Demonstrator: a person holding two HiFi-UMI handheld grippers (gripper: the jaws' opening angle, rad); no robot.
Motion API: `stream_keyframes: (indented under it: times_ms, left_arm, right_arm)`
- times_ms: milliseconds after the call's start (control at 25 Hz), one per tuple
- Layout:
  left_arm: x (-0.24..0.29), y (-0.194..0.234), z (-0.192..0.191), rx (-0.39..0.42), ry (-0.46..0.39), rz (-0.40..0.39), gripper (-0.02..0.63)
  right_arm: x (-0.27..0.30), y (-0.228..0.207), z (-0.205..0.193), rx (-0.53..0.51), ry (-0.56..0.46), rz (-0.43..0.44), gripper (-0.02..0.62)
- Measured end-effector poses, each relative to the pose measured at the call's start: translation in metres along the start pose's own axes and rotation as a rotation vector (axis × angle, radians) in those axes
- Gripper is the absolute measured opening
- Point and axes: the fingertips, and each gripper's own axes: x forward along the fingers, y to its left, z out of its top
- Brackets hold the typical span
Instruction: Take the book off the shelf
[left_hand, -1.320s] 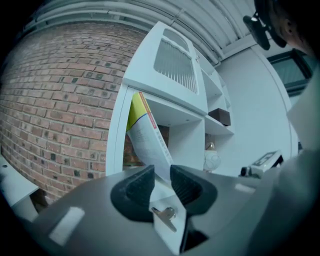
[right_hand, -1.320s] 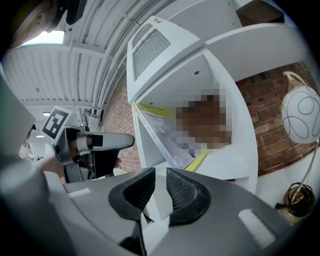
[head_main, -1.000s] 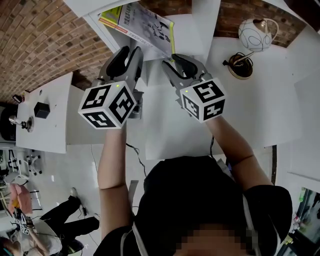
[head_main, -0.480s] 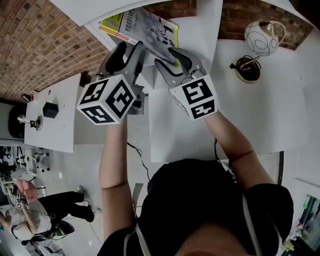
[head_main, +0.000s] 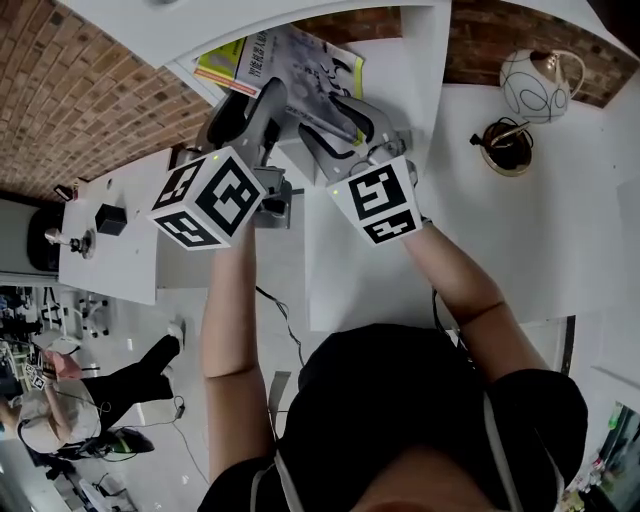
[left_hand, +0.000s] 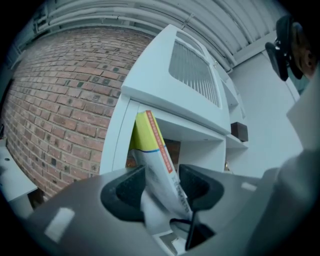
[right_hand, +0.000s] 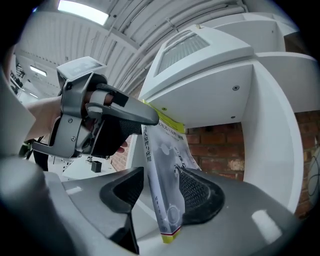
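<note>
A thin book (head_main: 300, 62) with a grey cover and a yellow-green edge leans tilted in the open compartment of the white shelf (head_main: 425, 60). Both grippers reach level into that compartment. The left gripper (head_main: 255, 105) has the book (left_hand: 150, 145) between its jaws. Those jaws (left_hand: 162, 187) have just been opening, and I see no firm pinch. The right gripper (head_main: 318, 120) has also just been opening. In the right gripper view the book (right_hand: 167, 170) rests against the right pad, with a gap to the left pad. One of the left gripper's fingers (right_hand: 135, 112) lies along the book's top edge.
A white round vase (head_main: 535, 80) and a brown dish (head_main: 508, 148) stand on the white table (head_main: 560, 240) to the right. A low side table with a black box (head_main: 110, 218) is at the left. A brick wall (head_main: 90, 90) runs behind the shelf. A person (head_main: 60, 420) is on the floor at lower left.
Both grippers have moved further into the shelf compartment and their jaws have widened. They now straddle the book. The right gripper has rolled somewhat.
</note>
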Motion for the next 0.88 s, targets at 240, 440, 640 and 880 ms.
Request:
stream_keyframes:
  times_ms: [240, 440, 640, 880]
  left_arm:
    - [0.011, 0.000, 0.006, -0.002, -0.009, 0.000, 0.212]
    - [0.016, 0.000, 0.008, -0.013, -0.018, 0.013, 0.215]
    - [0.022, -0.001, 0.006, -0.071, -0.037, 0.033, 0.236]
    - [0.026, 0.002, 0.003, -0.073, -0.028, 0.066, 0.208]
  right_arm:
    - [0.010, -0.003, 0.001, 0.025, -0.009, 0.016, 0.219]
    - [0.015, -0.004, 0.002, 0.006, -0.006, 0.018, 0.224]
    - [0.022, -0.005, 0.006, -0.049, -0.012, 0.003, 0.229]
    - [0.029, -0.009, 0.003, -0.061, -0.003, -0.009, 0.227]
